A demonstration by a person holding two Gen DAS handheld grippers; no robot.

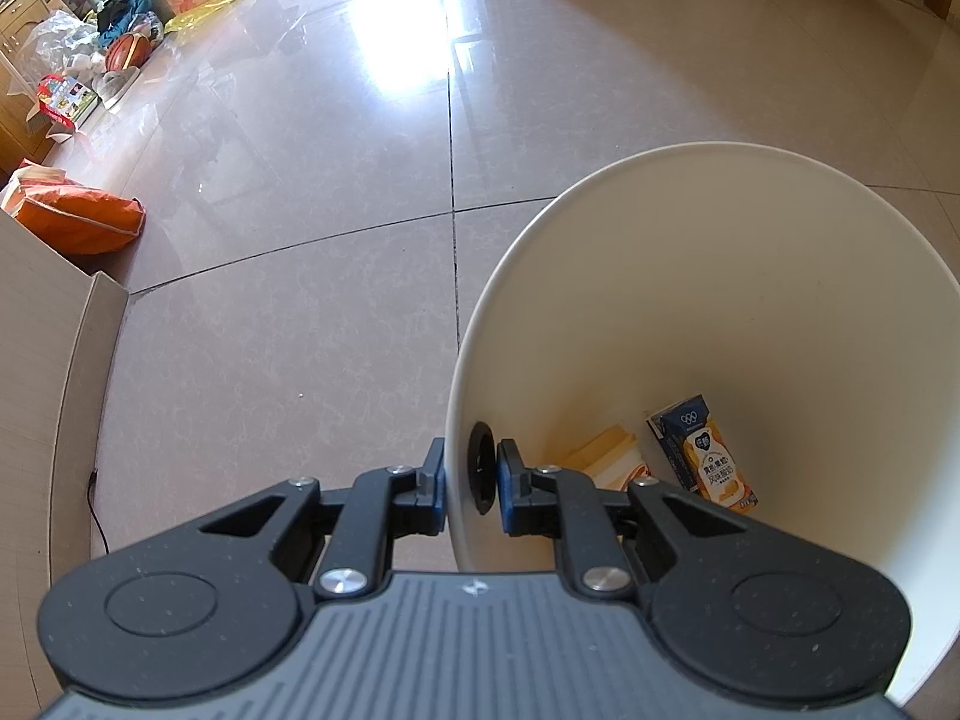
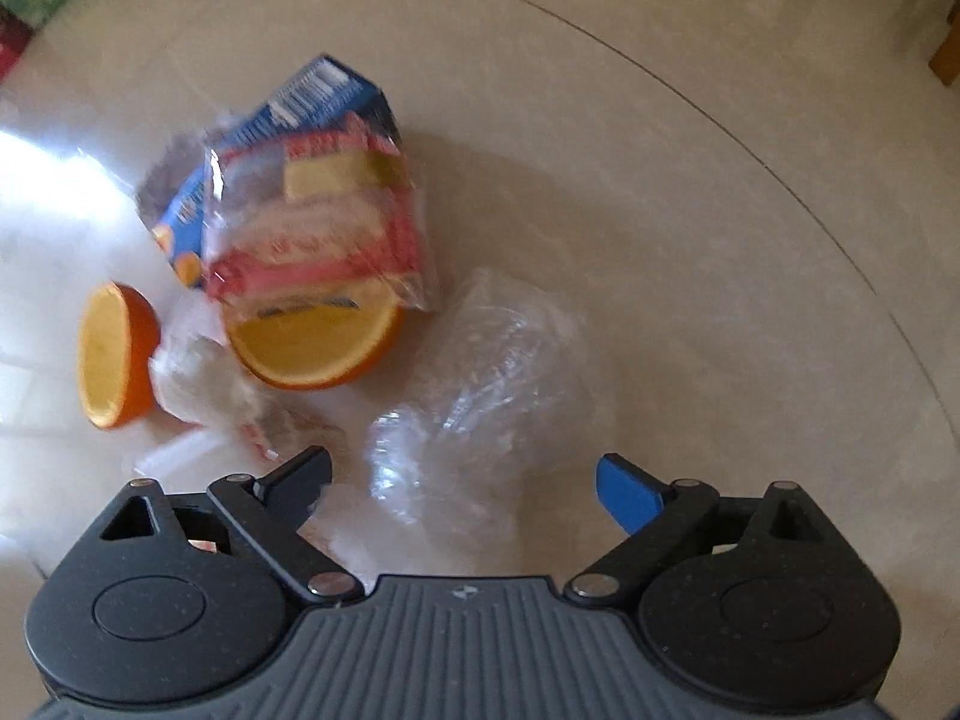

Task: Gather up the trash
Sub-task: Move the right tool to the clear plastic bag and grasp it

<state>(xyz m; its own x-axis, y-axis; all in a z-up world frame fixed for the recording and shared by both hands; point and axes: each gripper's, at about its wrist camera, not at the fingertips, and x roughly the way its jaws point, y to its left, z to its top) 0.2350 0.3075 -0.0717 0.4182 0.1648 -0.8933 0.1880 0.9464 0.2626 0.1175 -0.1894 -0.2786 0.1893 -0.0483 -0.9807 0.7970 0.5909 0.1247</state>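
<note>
My left gripper (image 1: 471, 468) is shut on the near wall of a white trash bin (image 1: 720, 300), one finger outside and one inside. Inside the bin lie a blue-and-orange drink carton (image 1: 705, 462) and a yellow wrapper (image 1: 609, 459). In the right wrist view my right gripper (image 2: 465, 474) stands open, pointing down just above a crumpled clear plastic bag (image 2: 480, 384) on the floor. Beyond it lie two orange halves (image 2: 315, 348) (image 2: 114, 354), a red-printed clear wrapper (image 2: 318, 228), a blue carton (image 2: 324, 96) under it, and a white tissue wad (image 2: 198, 384).
The floor is glossy beige tile. In the left wrist view a cardboard box (image 1: 36, 360) stands at the left edge with an orange bag (image 1: 78, 219) behind it. A basketball (image 1: 127, 51), bags and boxes line the far left wall. A black cable (image 1: 96, 510) runs by the box.
</note>
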